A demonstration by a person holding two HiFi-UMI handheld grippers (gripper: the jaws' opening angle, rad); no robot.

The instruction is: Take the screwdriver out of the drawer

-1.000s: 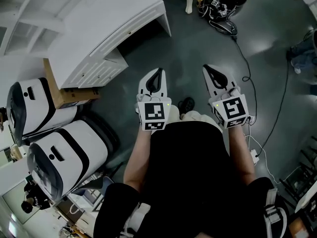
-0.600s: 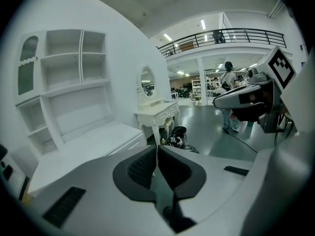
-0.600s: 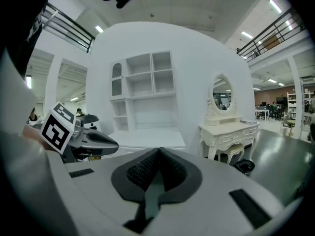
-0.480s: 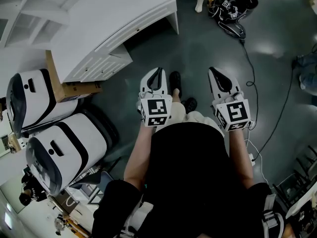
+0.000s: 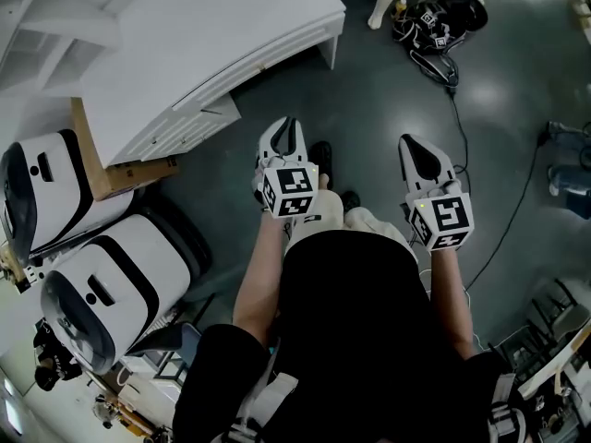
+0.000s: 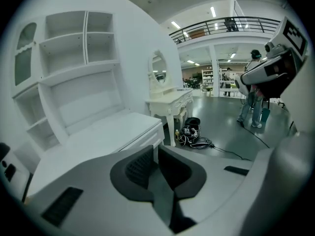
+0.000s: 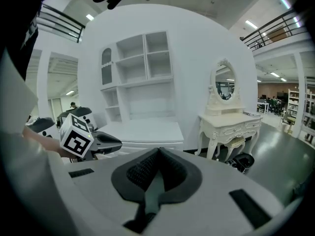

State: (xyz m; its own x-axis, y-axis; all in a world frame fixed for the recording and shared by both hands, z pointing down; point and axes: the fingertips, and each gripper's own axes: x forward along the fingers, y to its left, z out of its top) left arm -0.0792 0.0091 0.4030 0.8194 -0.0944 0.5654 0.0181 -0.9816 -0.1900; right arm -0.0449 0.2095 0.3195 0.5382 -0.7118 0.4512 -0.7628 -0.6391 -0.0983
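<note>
With our left gripper [image 5: 287, 129] and right gripper [image 5: 413, 144] both clenched on nothing, near the white wooden desk [image 5: 212, 35] at far left, whose shut drawer [image 5: 175, 132] presumably hides the unseen screwdriver, we risk knocking its front with shut jaws.

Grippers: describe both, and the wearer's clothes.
Left gripper and right gripper match: white tapered shells, dark ribbed pads lining the jaws, each backed by a white cube with black square markers. The person wears a black top.
</note>
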